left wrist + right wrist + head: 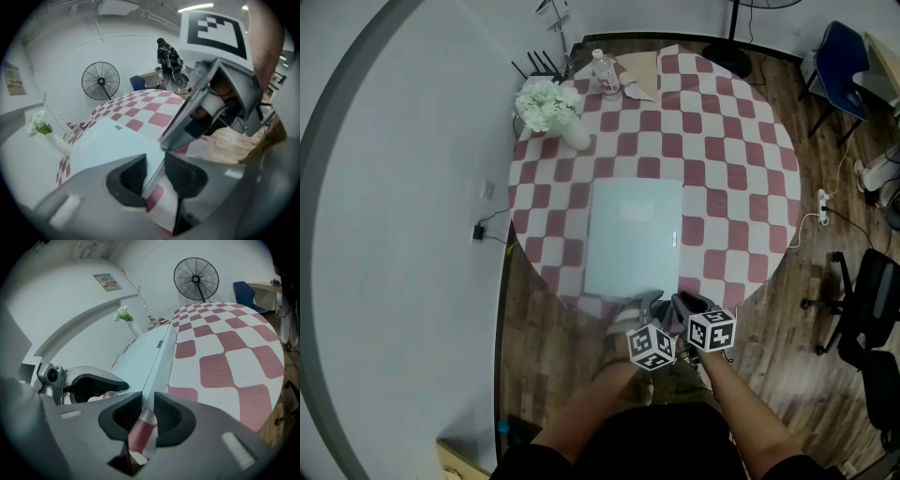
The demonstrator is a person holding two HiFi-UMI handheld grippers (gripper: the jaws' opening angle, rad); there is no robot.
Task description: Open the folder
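Two grippers meet at the near rim of the round checked table (741, 169), where the pale blue folder (633, 234) lies flat and shut. The step in hand looks like taking hold of the cover. The left gripper (157, 173) has its jaws fairly narrow astride the folder's near edge, pads not yet pressing. The right gripper (147, 411) stands narrower, the folder's near corner at its tips; whether it pinches cannot be told. Next, on this reading, the left must close on the top cover alone and lift it off the table while the right steadies the rest. Only the head view shows the whole folder. Only the gripper views show the jaws, plus a standing fan (196, 280) beyond the table's far side.
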